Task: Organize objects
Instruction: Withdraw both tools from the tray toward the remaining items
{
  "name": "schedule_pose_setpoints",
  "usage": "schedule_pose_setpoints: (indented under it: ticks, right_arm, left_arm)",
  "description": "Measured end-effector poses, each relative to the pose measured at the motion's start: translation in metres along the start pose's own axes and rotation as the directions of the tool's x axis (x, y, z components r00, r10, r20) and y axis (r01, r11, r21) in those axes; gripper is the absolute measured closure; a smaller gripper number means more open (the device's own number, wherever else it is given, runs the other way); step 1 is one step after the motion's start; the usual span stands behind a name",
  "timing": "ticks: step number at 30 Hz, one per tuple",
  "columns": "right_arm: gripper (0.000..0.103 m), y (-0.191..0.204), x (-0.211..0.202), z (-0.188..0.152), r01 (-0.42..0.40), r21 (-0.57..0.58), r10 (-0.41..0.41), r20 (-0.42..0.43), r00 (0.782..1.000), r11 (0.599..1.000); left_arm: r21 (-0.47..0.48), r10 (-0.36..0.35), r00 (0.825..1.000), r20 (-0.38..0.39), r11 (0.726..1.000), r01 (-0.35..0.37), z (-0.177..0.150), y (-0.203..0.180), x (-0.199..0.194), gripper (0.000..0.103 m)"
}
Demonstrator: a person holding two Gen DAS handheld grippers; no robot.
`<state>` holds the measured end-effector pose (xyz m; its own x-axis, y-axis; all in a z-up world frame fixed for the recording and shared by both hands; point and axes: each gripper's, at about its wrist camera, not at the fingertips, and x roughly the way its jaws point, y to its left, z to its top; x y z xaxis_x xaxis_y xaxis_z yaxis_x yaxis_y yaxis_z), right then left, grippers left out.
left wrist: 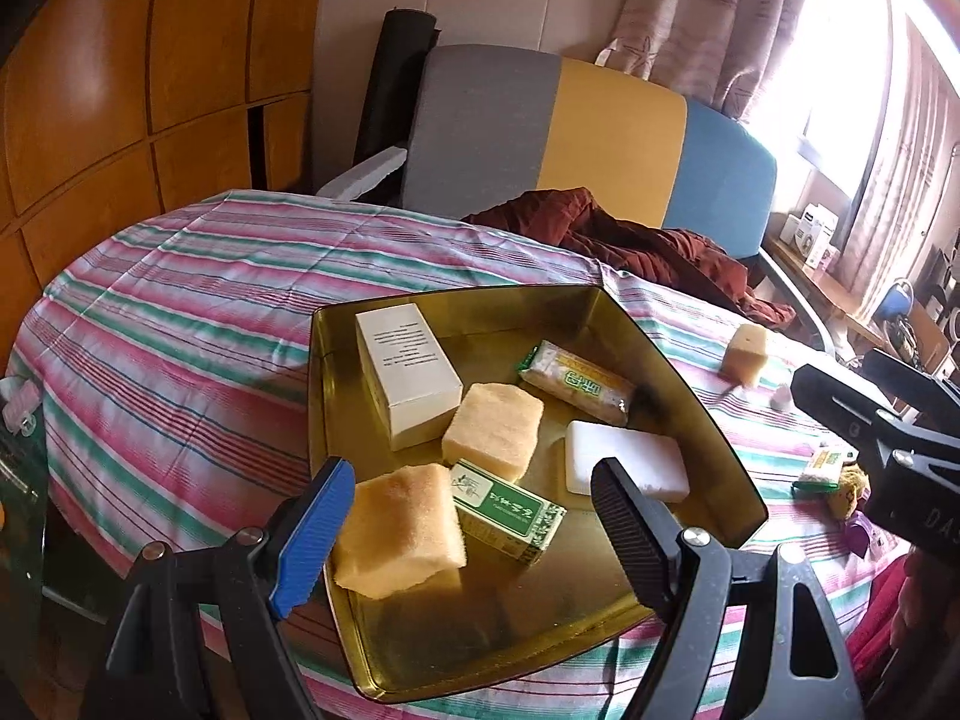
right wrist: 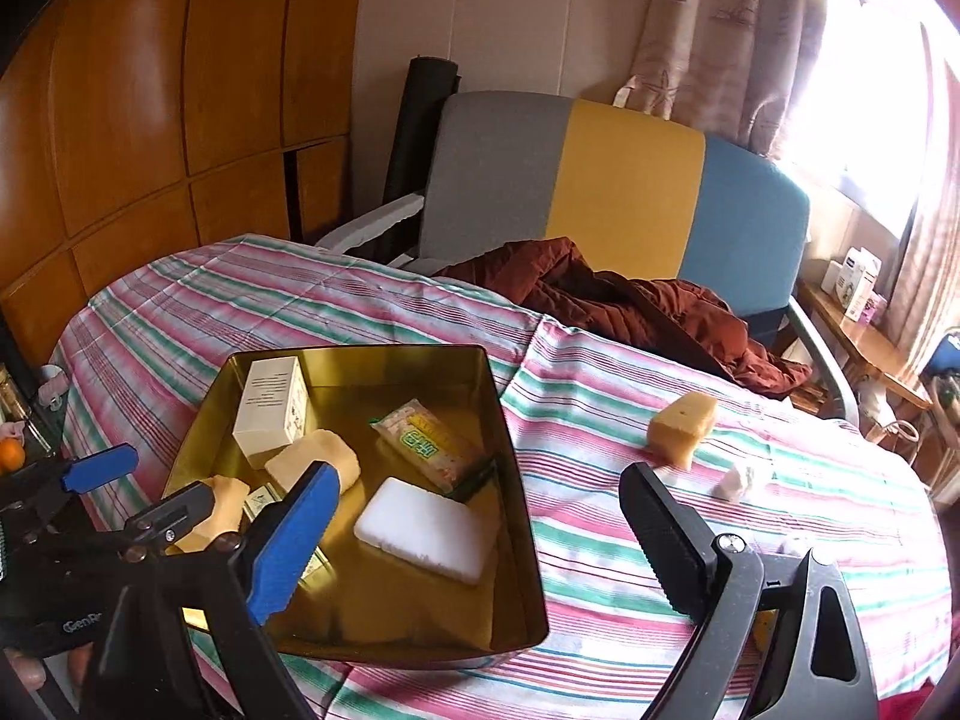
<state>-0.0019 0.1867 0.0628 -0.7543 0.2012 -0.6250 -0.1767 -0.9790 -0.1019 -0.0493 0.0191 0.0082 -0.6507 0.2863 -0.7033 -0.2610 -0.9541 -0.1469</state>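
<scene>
Six things already lie in my tin [left wrist: 336, 396], a sponge [right wrist: 684, 427] and scraps beside it remain; both hand-held grippers, left [left wrist: 474, 534] and right [right wrist: 480, 546], gape empty.

daylight from window [left wrist: 840, 60] | blown-out glare right | fisheye-bent edges

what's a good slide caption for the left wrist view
Open left gripper poised over a gold tin tray of sponges, boxes and snack packs on a striped tablecloth.

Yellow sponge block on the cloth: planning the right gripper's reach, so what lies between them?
Right wrist view: only bare striped tablecloth between the right gripper and yellow sponge block.
</scene>
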Motion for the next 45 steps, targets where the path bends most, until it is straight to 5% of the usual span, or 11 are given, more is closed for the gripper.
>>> schedule_pose_setpoints:
  ticks: [20, 33, 38, 45]
  right_arm:
    - [0.005, -0.056, -0.008, -0.020, 0.105, 0.068, -0.104, -0.017, 0.994, 0.992]
    - [0.003, -0.119, -0.008, -0.046, 0.236, 0.089, -0.228, -0.098, 0.969, 0.968]
    - [0.003, -0.168, -0.011, -0.061, 0.305, 0.119, -0.284, -0.162, 0.945, 0.945]
    - [0.002, -0.262, -0.024, -0.093, 0.430, 0.231, -0.362, -0.285, 0.887, 0.873]
  left_arm:
    - [0.112, -0.091, 0.996, -0.005, 0.990, 0.091, 0.007, -0.056, 0.000, 0.021]
    - [0.210, -0.196, 0.978, -0.070, 0.956, 0.207, 0.010, -0.117, 0.014, 0.021]
    - [0.256, -0.249, 0.961, -0.119, 0.928, 0.272, 0.009, -0.146, 0.022, 0.022]
    - [0.356, -0.352, 0.911, -0.213, 0.840, 0.408, -0.002, -0.205, 0.033, 0.022]
